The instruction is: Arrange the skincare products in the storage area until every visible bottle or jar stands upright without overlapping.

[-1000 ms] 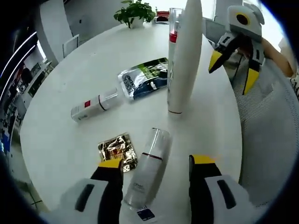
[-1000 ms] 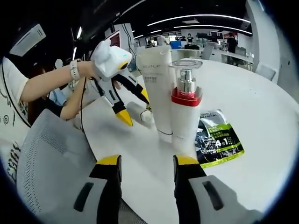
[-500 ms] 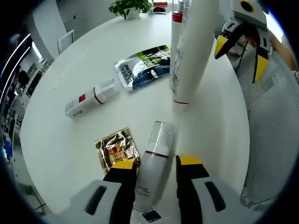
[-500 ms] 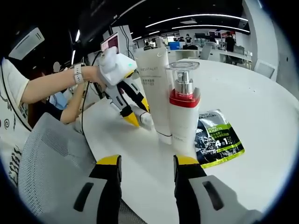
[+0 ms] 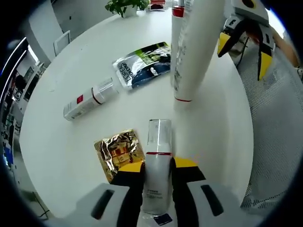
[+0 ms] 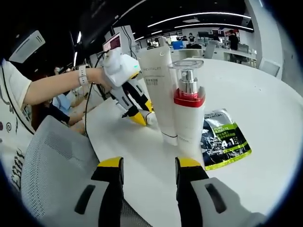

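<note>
Beside the gold sachet, left gripper jaws now clamp the lying bottle; earlier apart. Right gripper jaws open.

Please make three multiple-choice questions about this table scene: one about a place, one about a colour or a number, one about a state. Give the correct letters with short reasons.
1. Where is the gold foil sachet?
A. beside the lying bottle
B. on top of the white tube
C. on the chair

2. What colour is the collar of the pump bottle?
A. blue
B. red
C. green

3. What is the state of the left claw?
A. wide open above the table
B. shut on the lying bottle
C. holding the green pouch

Answers: 1 A, the sachet lies next to that bottle. 2 B, a red ring sits below the clear cap. 3 B, both jaws press the bottle's sides.
</note>
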`<state>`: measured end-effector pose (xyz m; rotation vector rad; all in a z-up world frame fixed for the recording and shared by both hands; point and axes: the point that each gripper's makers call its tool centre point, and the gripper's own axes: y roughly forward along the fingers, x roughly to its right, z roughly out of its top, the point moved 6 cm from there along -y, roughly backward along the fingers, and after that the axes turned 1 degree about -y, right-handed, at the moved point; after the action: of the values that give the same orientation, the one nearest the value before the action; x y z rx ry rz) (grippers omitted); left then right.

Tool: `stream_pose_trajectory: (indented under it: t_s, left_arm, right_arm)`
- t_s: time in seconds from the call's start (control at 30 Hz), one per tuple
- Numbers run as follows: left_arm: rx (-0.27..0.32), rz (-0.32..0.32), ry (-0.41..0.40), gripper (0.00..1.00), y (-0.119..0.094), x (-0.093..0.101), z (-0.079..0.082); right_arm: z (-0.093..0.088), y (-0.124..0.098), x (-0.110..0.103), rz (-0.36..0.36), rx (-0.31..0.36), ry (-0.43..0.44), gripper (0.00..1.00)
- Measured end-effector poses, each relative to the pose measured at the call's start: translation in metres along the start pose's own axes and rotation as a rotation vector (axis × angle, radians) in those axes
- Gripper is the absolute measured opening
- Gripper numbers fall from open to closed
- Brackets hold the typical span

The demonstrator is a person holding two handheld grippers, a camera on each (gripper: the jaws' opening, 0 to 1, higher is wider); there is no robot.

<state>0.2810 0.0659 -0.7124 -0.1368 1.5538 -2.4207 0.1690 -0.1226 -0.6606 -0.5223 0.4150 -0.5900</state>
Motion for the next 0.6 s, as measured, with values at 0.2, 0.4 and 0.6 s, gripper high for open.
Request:
stream_pose_trajectory:
  t_s: [0.2, 0.4, 0.6]
  left_arm:
    - [0.010, 0.023, -0.010, 0.22, 0.000, 0.001, 0.000]
    - [0.032, 0.059, 0.003, 0.21, -0.003, 0.005, -0.001]
    - [0.125, 0.077, -0.047, 0.21, -0.019, 0.011, 0.005]
  right_arm:
    - [0.000, 0.001, -0.001, 0.011, 0.001, 0.003, 0.43]
    - [0.001, 0.000, -0.002, 0.011, 0.009, 0.006, 0.42]
    - [0.003, 0.000, -0.003, 0.020, 0.022, 0.000, 0.40]
